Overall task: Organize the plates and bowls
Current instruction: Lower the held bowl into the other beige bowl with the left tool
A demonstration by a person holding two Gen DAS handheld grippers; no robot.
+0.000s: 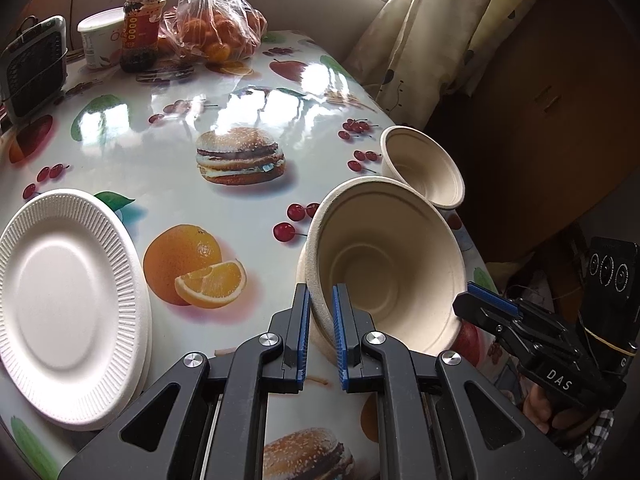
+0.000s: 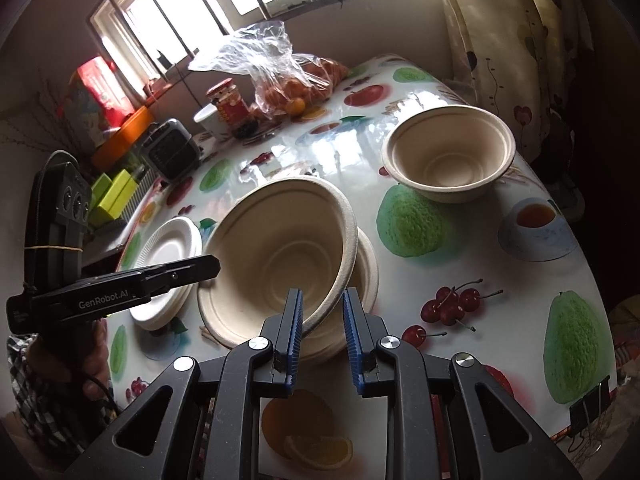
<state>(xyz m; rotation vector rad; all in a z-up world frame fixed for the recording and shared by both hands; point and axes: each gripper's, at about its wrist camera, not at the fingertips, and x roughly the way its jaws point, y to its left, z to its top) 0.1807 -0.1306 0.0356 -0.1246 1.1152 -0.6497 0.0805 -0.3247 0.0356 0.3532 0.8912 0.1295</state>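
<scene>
A beige paper bowl [image 1: 392, 272] [image 2: 280, 240] is held tilted between both grippers, just over another beige bowl [image 2: 366, 276] [image 1: 302, 268] on the fruit-print table [image 1: 240, 208]. My left gripper [image 1: 322, 296] is shut on its left rim and shows from the side in the right wrist view [image 2: 212, 266]. My right gripper [image 2: 322, 300] is shut on its near rim and reaches in at the right of the left wrist view [image 1: 476, 296]. A third bowl [image 1: 428, 168] [image 2: 448, 156] stands upright near the table's right edge. A stack of white paper plates [image 1: 68, 300] [image 2: 172, 244] lies to the left.
At the far end stand a bag of oranges [image 1: 216, 28], a red-lidded jar [image 1: 140, 20], a white cup [image 1: 98, 36] and a small grey appliance [image 1: 36, 64]. A curtain [image 1: 432, 20] hangs beyond the table's right edge. A binder clip [image 2: 592, 404] grips the near cloth edge.
</scene>
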